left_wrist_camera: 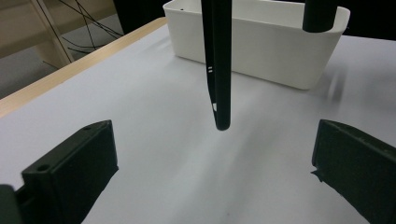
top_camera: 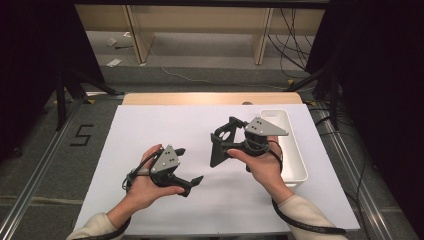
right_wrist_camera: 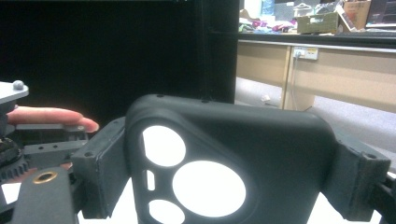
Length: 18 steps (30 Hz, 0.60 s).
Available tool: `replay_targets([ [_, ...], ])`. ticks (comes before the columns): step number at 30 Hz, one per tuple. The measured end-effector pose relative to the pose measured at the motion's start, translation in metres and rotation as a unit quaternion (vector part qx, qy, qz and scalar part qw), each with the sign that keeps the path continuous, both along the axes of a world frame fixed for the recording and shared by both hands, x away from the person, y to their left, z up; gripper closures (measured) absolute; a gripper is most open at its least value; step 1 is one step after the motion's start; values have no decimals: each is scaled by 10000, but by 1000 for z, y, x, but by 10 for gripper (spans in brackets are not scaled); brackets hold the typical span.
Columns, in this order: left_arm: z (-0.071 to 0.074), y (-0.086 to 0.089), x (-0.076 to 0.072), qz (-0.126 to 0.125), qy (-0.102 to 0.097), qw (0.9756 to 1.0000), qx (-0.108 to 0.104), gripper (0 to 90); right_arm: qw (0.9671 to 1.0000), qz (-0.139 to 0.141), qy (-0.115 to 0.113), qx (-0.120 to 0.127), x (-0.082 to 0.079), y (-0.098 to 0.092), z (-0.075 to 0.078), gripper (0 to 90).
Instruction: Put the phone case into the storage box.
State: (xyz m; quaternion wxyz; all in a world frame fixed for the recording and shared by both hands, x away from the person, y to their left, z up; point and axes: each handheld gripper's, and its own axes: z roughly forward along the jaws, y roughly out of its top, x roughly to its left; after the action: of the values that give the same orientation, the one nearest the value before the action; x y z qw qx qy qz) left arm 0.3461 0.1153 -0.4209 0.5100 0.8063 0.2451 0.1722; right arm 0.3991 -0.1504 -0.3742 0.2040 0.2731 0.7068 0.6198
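While the right tool [top_camera: 223, 145] holds the black phone case [top_camera: 220, 146] by its top end, hanging just over the white surface [top_camera: 150, 125], the left tool [top_camera: 186, 166] waits wide open with nothing in it, so next comes putting the case into the white bin [top_camera: 295, 160].

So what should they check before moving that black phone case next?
1. Right tool grips the case on both sides: ok.
2. Left tool open, nothing between its jaws: ok.
3. Case hangs above the white mat, not touching: ok.
4. White bin upright beside the right hand: ok.
5. Bin has room inside: cannot tell.
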Motion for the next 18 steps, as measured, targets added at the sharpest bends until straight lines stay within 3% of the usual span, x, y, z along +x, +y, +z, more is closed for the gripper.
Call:
replay_targets([
  [18, -10, 32, -8, 223, 3, 9996, 166, 0, 10000, -81, -51, 27, 2, -5, 4, 158],
])
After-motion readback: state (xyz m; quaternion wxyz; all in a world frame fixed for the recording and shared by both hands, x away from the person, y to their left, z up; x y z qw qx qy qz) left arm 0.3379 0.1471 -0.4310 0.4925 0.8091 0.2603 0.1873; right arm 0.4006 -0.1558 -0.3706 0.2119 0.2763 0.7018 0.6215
